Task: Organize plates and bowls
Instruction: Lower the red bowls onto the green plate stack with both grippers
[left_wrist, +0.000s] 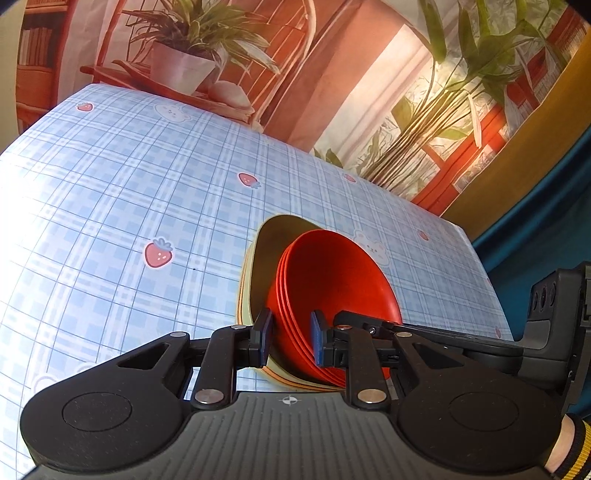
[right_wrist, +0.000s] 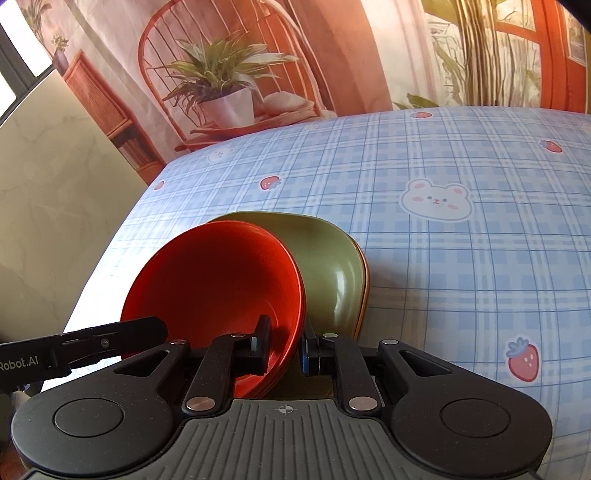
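Observation:
A stack of red bowls (left_wrist: 332, 280) leans tilted inside a stack of plates (left_wrist: 266, 243), olive green on top with yellow and orange rims beneath. My left gripper (left_wrist: 291, 338) is shut on the near rims of the red bowls, one pad on each side. In the right wrist view the red bowls (right_wrist: 214, 280) show their hollow, with the green plate (right_wrist: 328, 266) behind them. My right gripper (right_wrist: 284, 343) is shut on the bowls' rim, one finger inside the top bowl, the other outside it. Each gripper shows in the other's view, the right gripper (left_wrist: 373, 325) and the left gripper (right_wrist: 110, 336). Whether the stack rests on the table I cannot tell.
The table carries a blue plaid cloth (left_wrist: 129, 192) with strawberries and bears. Its far edge meets a printed backdrop (right_wrist: 229, 74) of plants and a chair. The cloth's side edge (right_wrist: 110, 236) drops off beside the bowls. A striped sleeve cuff (left_wrist: 576, 446) shows at the corner.

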